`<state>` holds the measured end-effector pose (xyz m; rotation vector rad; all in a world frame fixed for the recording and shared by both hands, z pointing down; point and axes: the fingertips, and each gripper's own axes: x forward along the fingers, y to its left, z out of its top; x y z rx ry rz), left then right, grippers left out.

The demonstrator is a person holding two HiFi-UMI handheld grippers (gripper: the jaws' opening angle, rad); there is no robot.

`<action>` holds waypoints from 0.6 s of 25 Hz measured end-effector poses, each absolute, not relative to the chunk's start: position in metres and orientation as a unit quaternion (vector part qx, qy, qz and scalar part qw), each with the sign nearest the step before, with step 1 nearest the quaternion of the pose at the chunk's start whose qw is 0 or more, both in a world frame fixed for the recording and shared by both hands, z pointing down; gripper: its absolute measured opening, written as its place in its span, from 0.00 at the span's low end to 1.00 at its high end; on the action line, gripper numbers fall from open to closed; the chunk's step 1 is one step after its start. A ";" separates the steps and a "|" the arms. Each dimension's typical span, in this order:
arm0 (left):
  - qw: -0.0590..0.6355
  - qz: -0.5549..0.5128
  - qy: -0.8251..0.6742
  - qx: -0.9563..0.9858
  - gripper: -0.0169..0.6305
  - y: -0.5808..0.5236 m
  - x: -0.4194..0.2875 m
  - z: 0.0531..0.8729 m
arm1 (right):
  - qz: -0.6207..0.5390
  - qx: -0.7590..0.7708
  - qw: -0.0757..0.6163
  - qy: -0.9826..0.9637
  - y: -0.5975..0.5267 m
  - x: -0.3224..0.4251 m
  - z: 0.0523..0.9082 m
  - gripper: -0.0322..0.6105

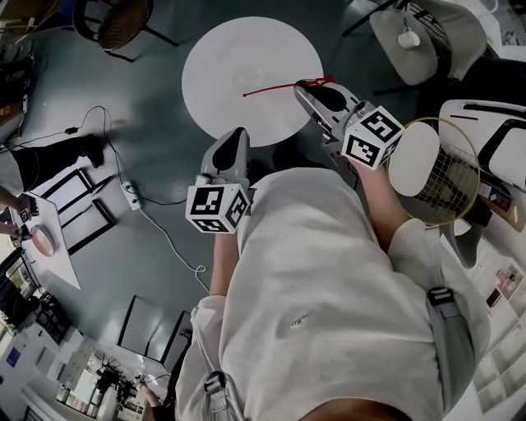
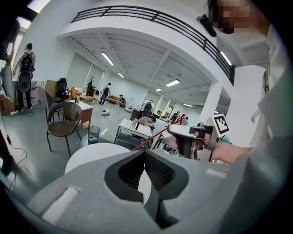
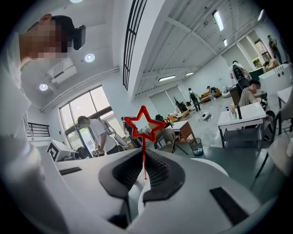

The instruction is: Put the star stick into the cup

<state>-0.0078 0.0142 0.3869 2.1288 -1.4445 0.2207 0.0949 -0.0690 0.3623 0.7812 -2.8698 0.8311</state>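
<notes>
From above, the head view gives the layout. The right tongs (image 1: 306, 86) hang over the right edge of the round white counter (image 1: 222, 57). There the star stick (image 1: 275, 89) shows only as a thin red line running from them out over the counter's middle. The right gripper view supplies what that view lacks: these tongs are clenched on the thin shaft, and the stick's red outlined star stands clear above their tips. The left tongs (image 1: 237, 136) sit over the counter's near edge, apart from the stick. Their own view shows them clenched tip to tip with nothing between. It also looks across the counter at the right tongs side-on, with the red shaft slanting down past them toward the white top. Around the counter the head view shows a grey floor (image 1: 148, 99) and a wicker chair (image 1: 123, 20) beyond the far left edge. A power strip (image 1: 130, 194) lies off to the left with its white cable trailing, and a racket (image 1: 456, 177) sits off to the right. The gripper views open up the room: a tall white hall with strip lights and a railed balcony. There are desks with people seated at them, and a small bin (image 2: 93, 134) stands near the chair.
</notes>
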 end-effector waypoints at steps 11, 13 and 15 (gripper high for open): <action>0.299 0.084 -0.551 0.775 0.04 0.019 -0.002 0.403 | 0.296 0.261 0.035 -0.918 -0.086 0.094 0.390 0.08; 0.301 0.084 -0.550 0.775 0.04 0.019 -0.005 0.405 | 0.296 0.264 0.038 -0.917 -0.087 0.091 0.393 0.09; 0.300 0.085 -0.547 0.777 0.04 0.016 -0.008 0.405 | 0.297 0.271 0.040 -0.915 -0.090 0.089 0.396 0.09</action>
